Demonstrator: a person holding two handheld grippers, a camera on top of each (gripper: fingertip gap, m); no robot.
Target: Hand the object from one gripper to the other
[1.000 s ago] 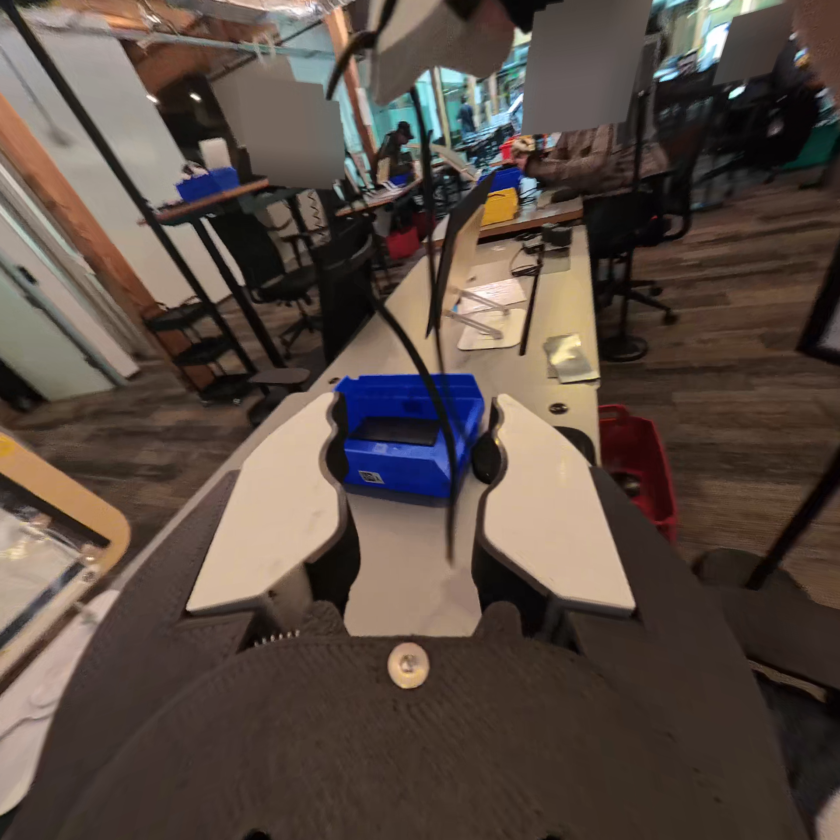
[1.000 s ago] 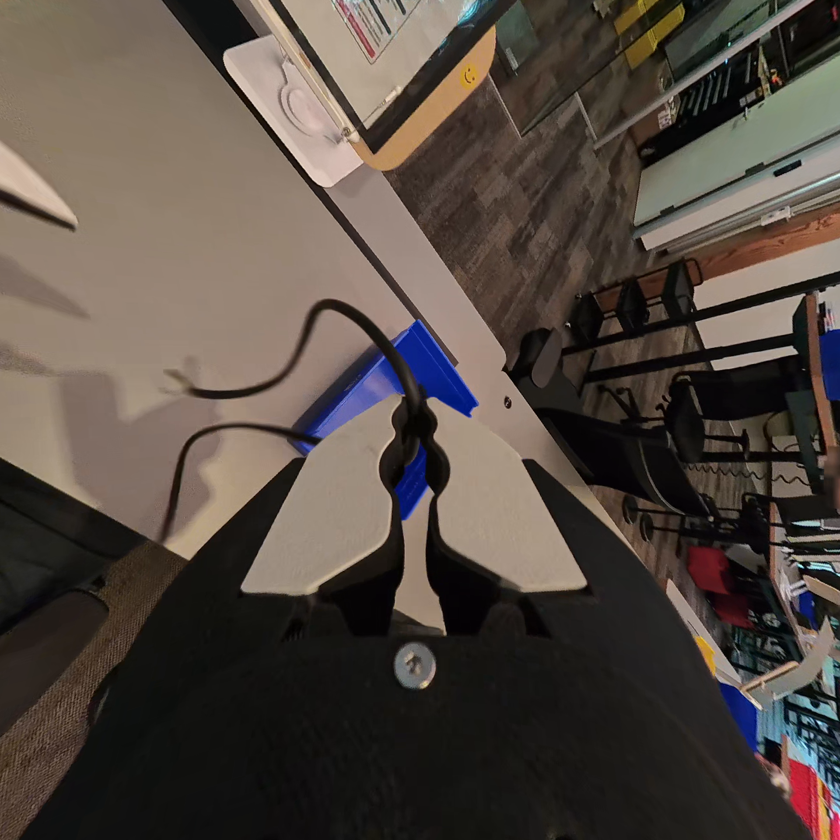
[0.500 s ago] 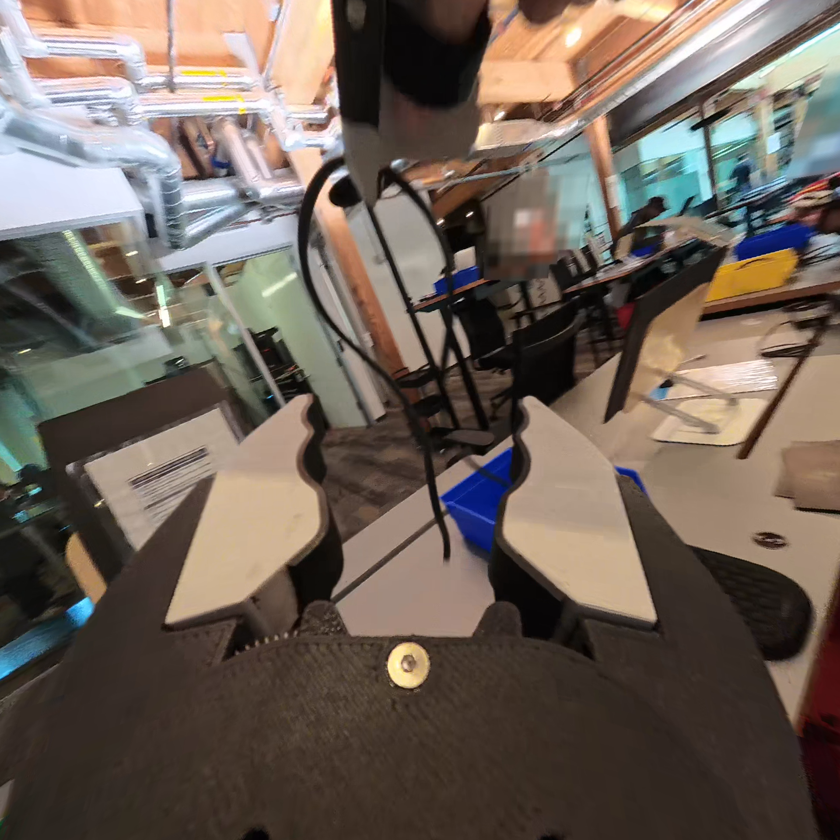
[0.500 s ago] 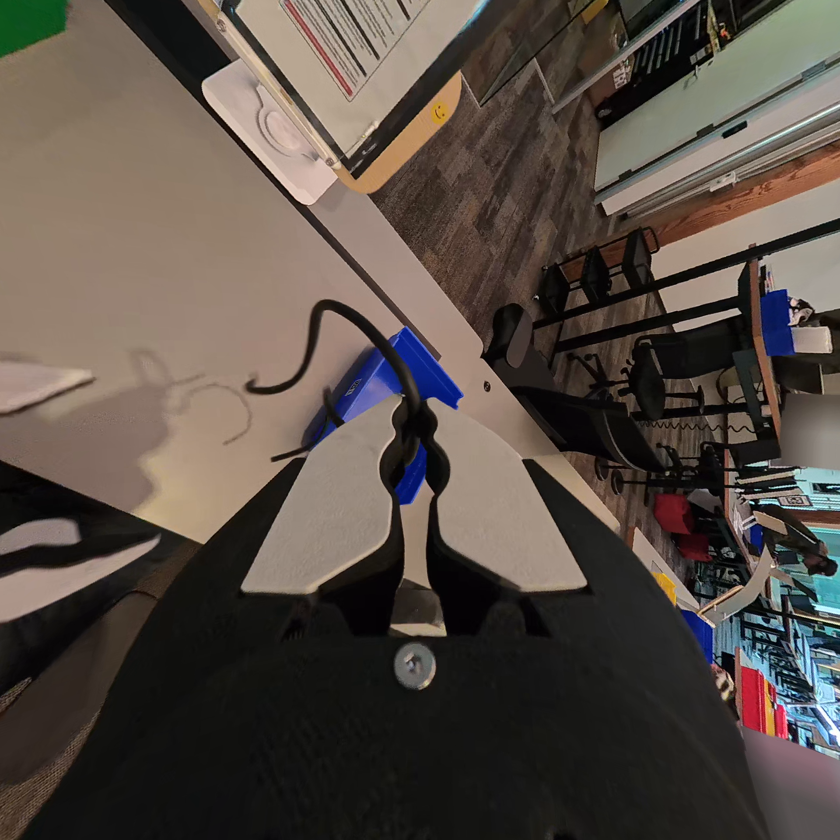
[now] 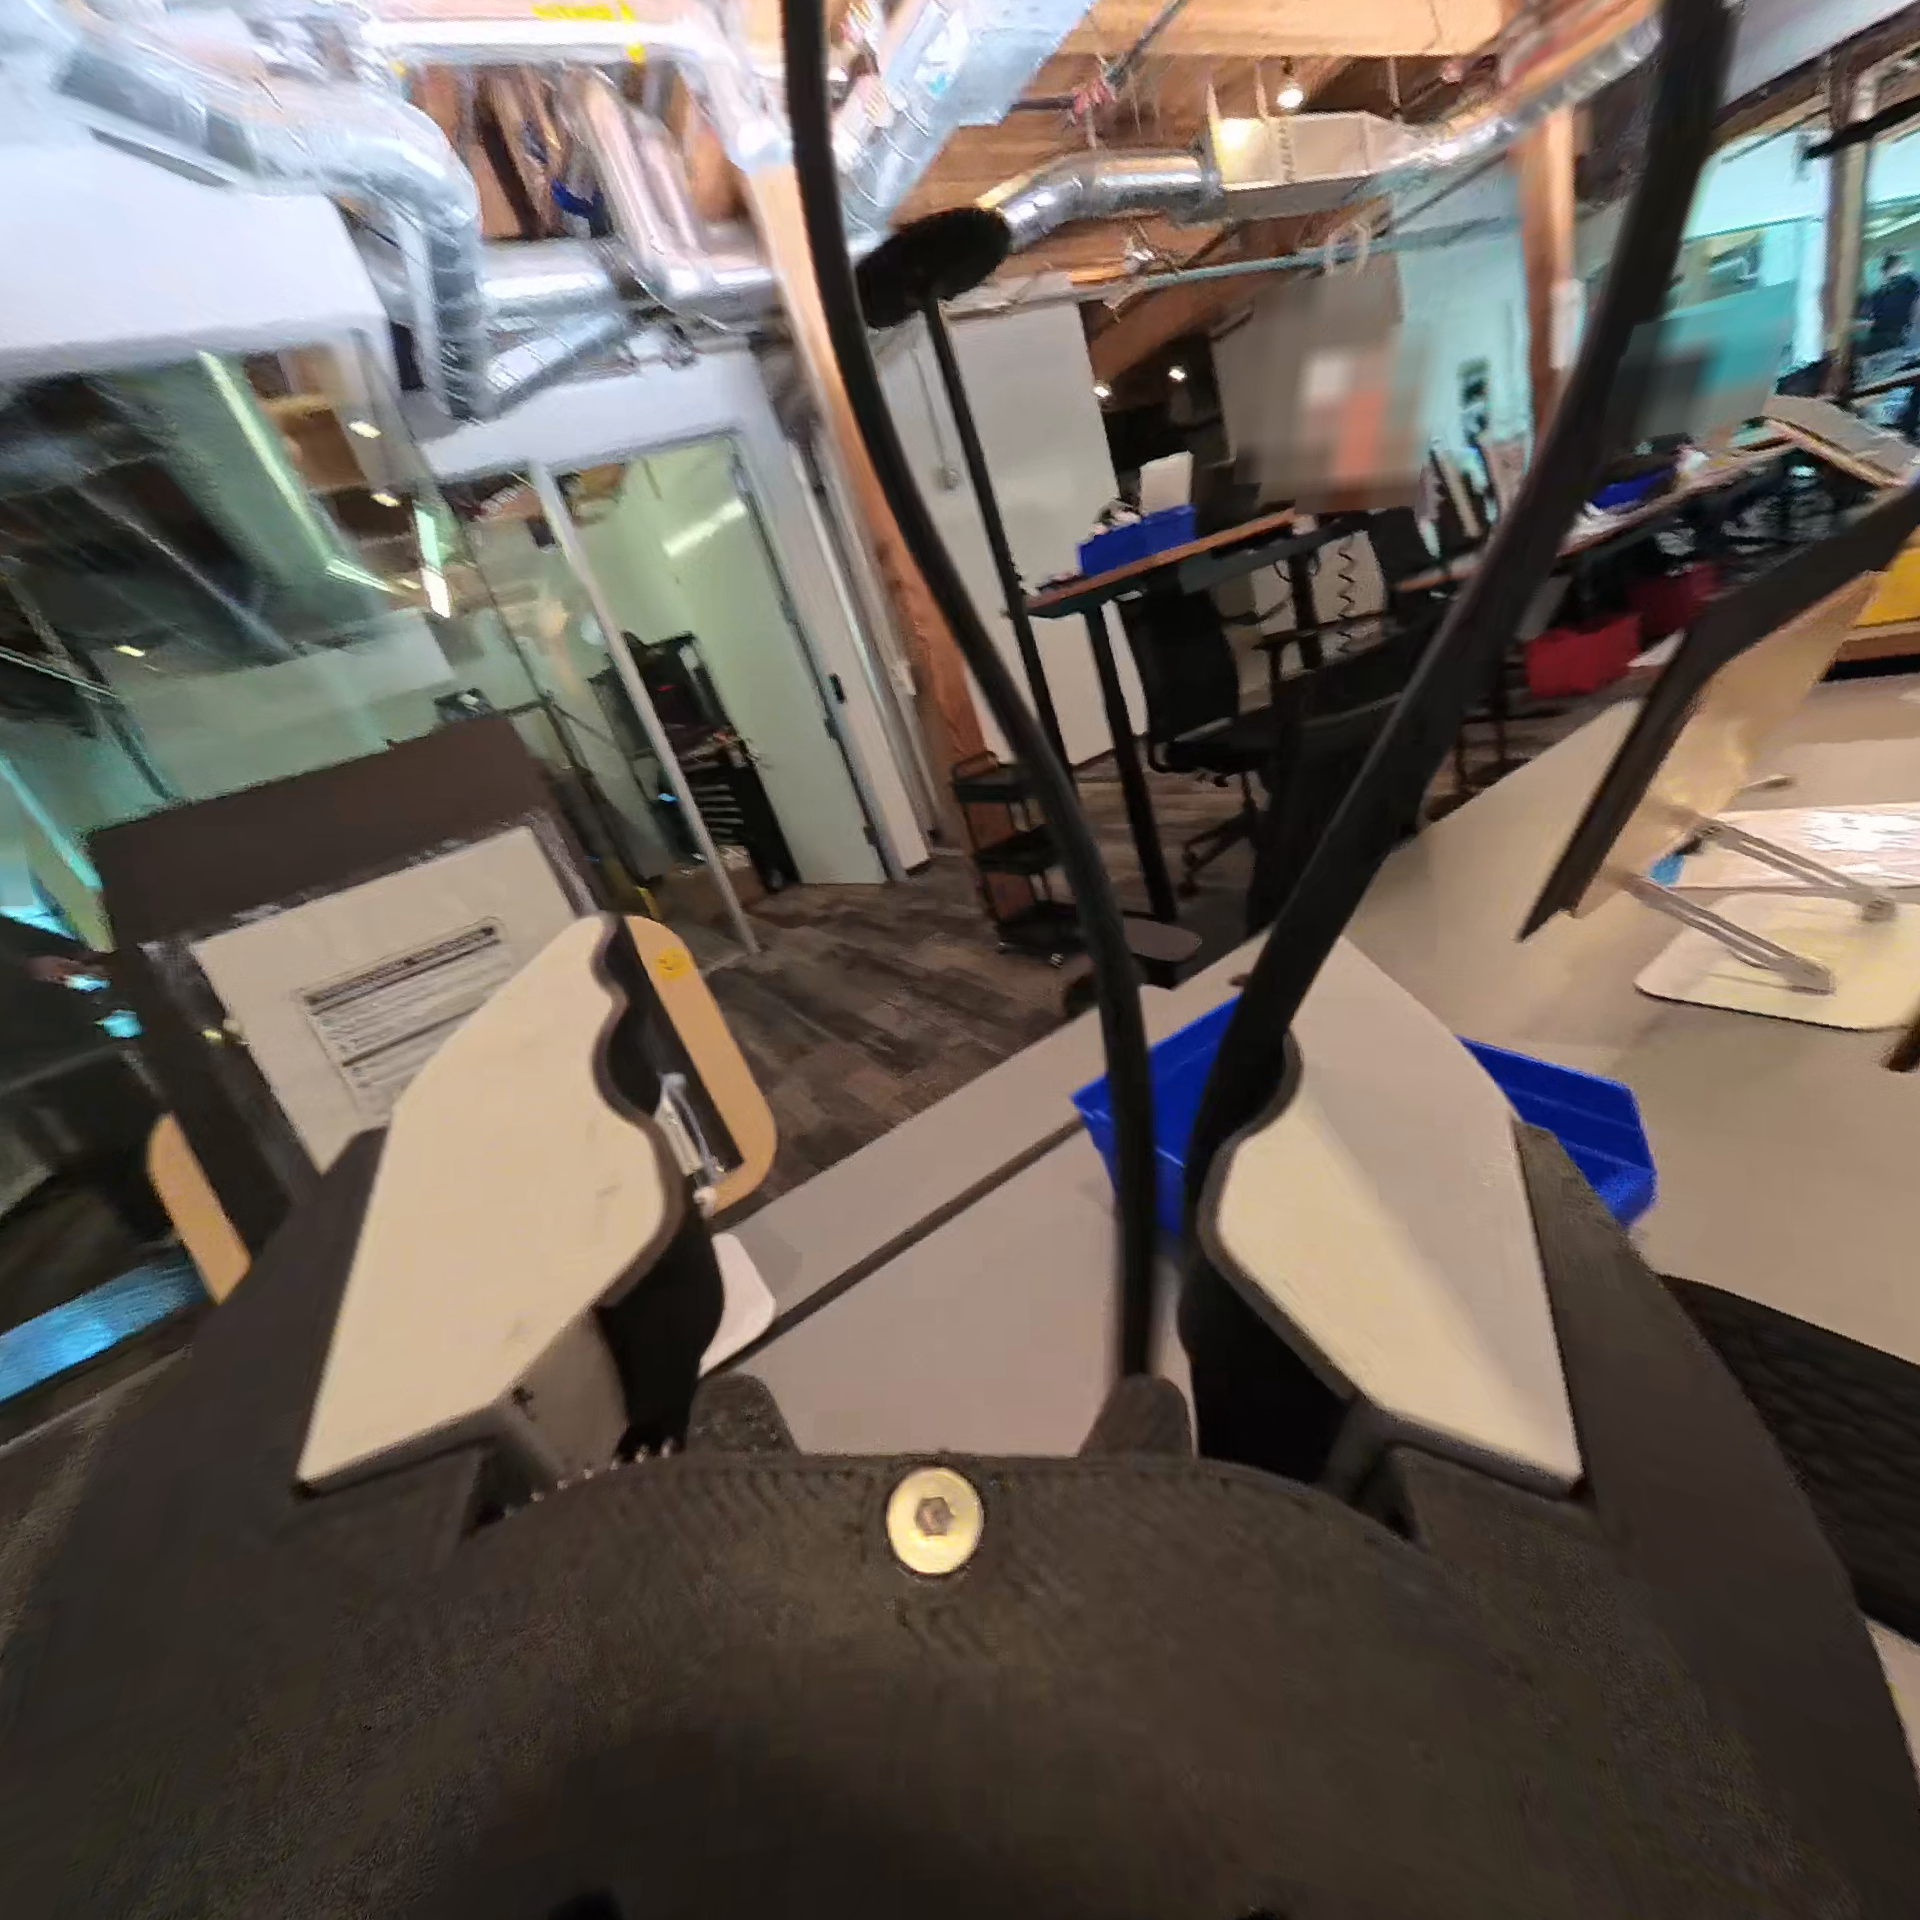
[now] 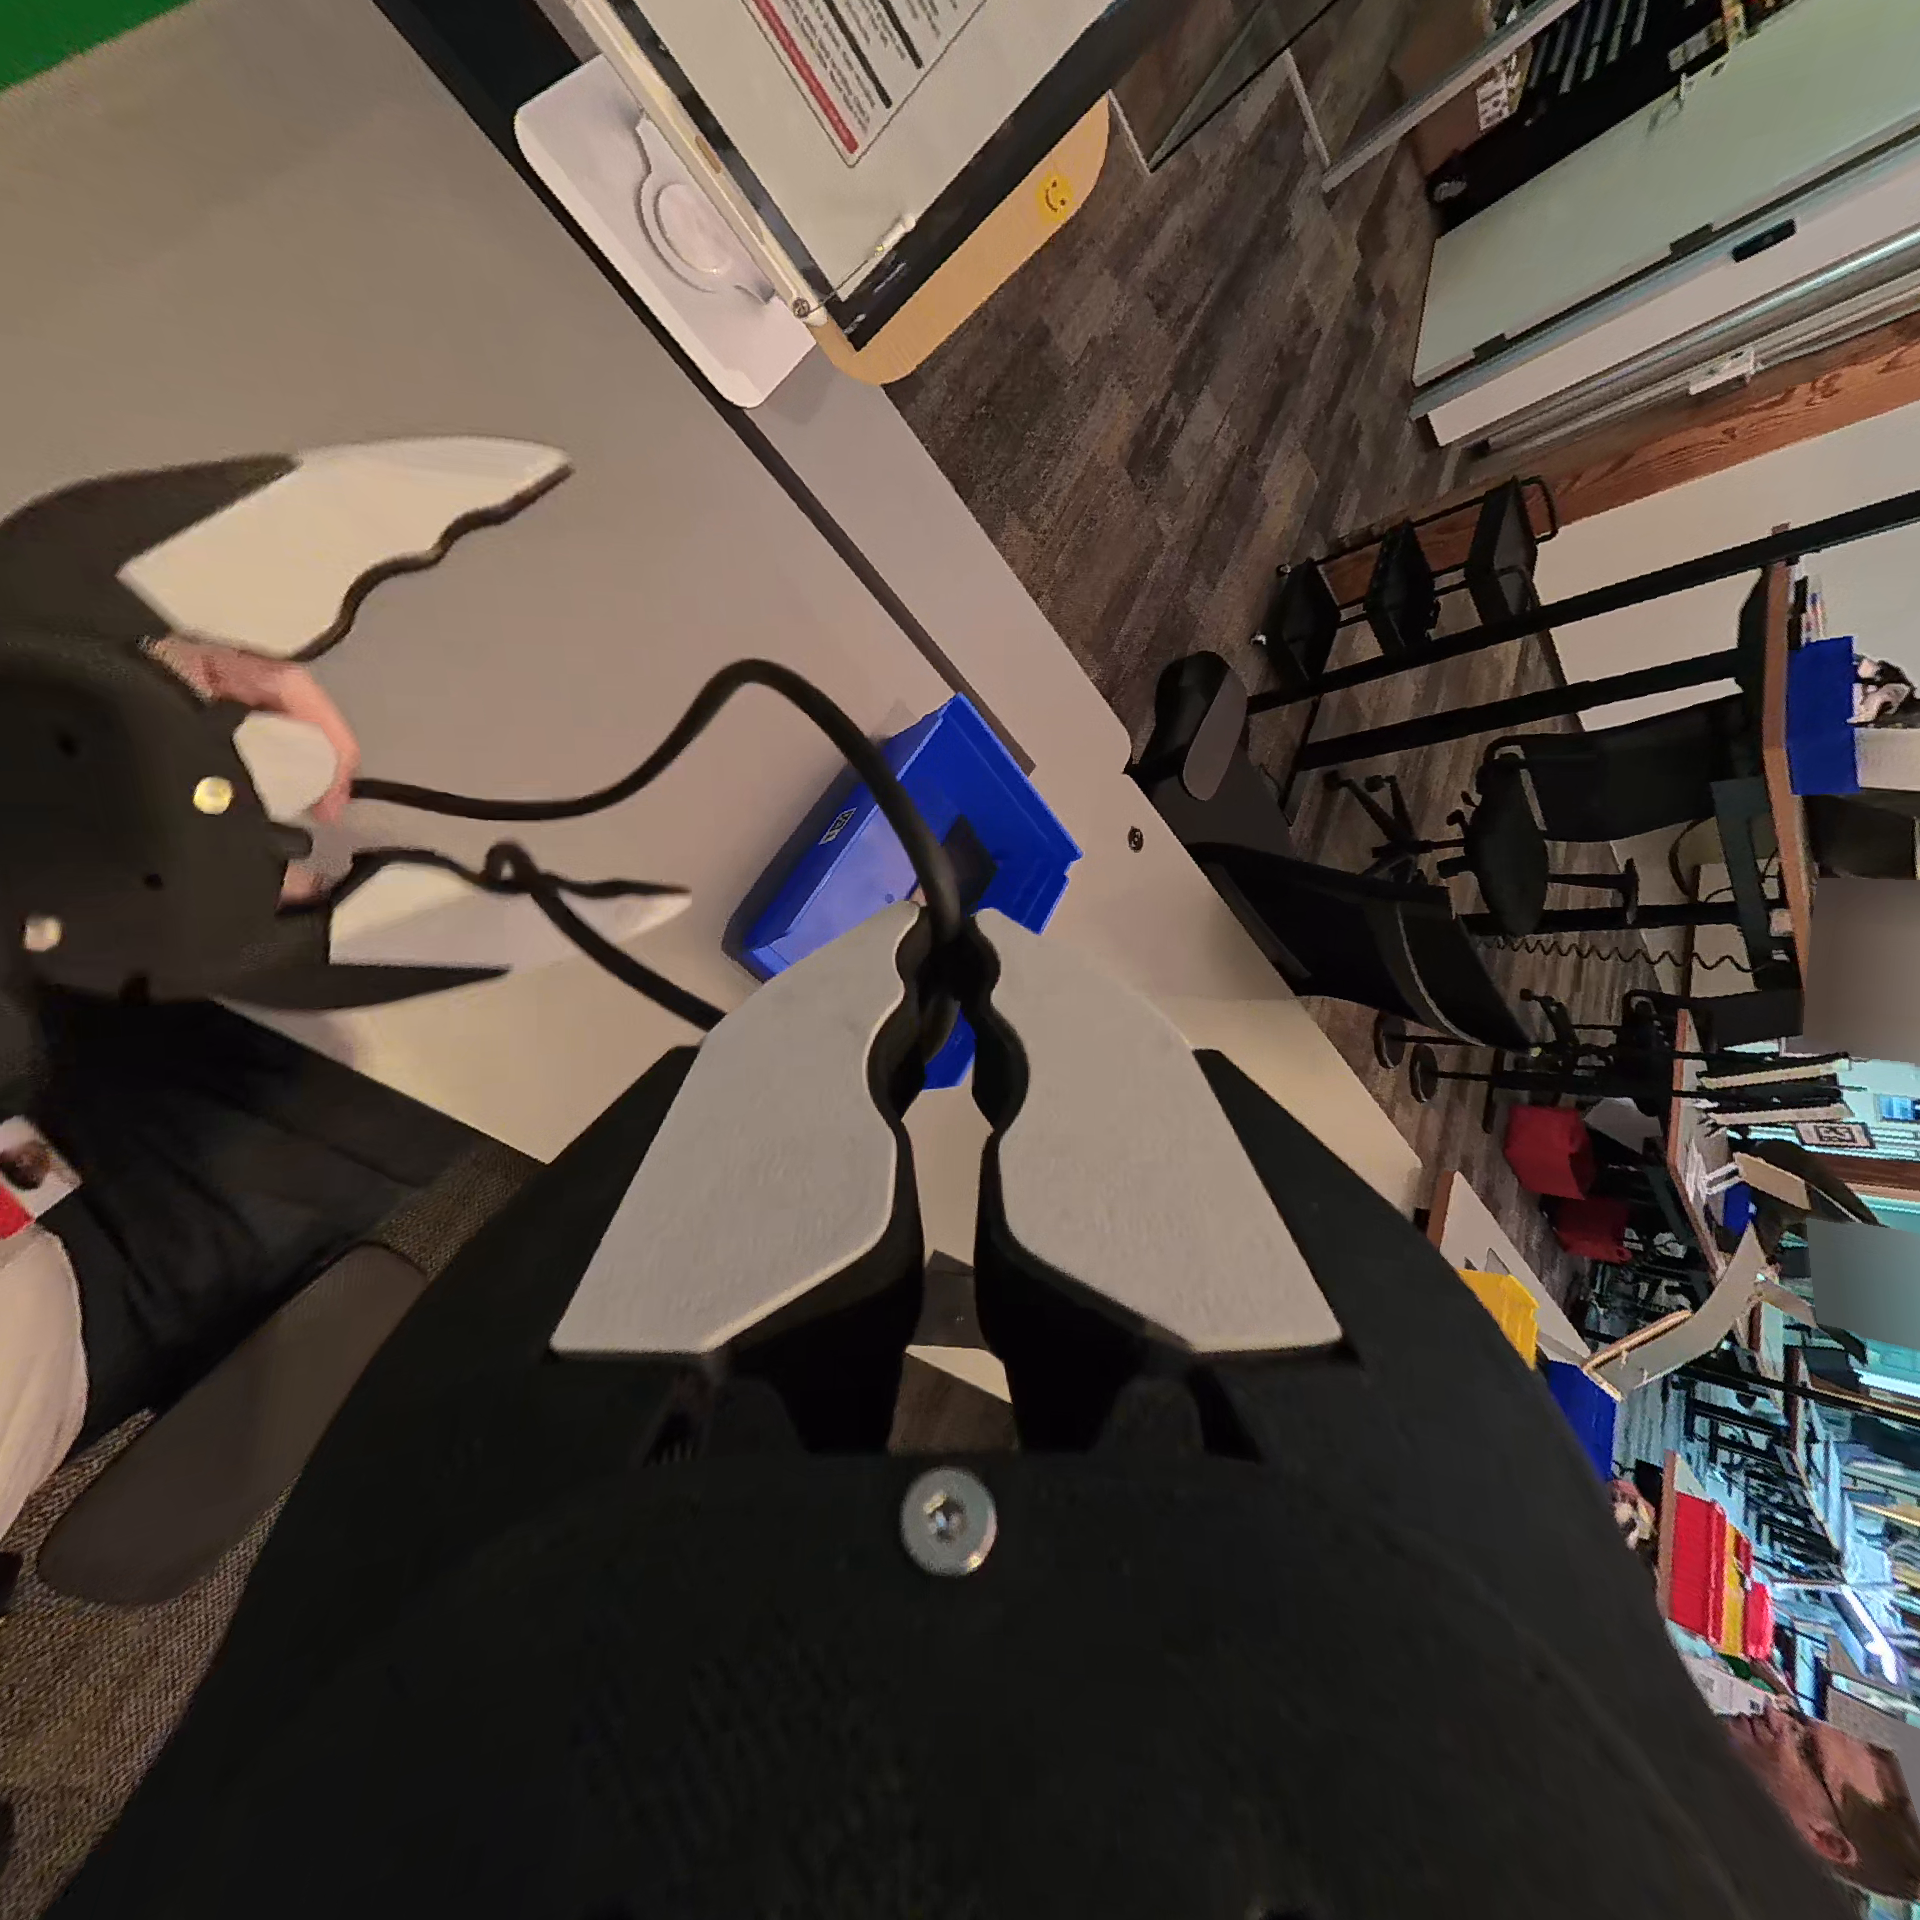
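Note:
A black cable [image 6: 790,675] is pinched in my right gripper [image 6: 945,935], which is shut on it above the grey table [image 6: 312,260]. Two strands loop out leftward to my left gripper [image 6: 623,681], which is open with both strands running in between its fingers. In the left wrist view the left gripper [image 5: 951,966] is wide open. One strand of the cable [image 5: 1136,1143] hangs down inside the gap near the right finger [image 5: 1371,1164]; the other strand lies against that finger's tip. The left finger is well clear of both.
A blue bin [image 6: 977,790] sits on the table near its edge, below the cable; it also shows in the left wrist view [image 5: 1548,1101]. A framed sign on a white base [image 6: 935,156] stands at the table's corner. A tilted stand [image 5: 1745,707] is to the right.
My left gripper has tilted up and closed in on the hanging cable, so both strands now run between its open fingers. The right gripper has stayed shut on the cable.

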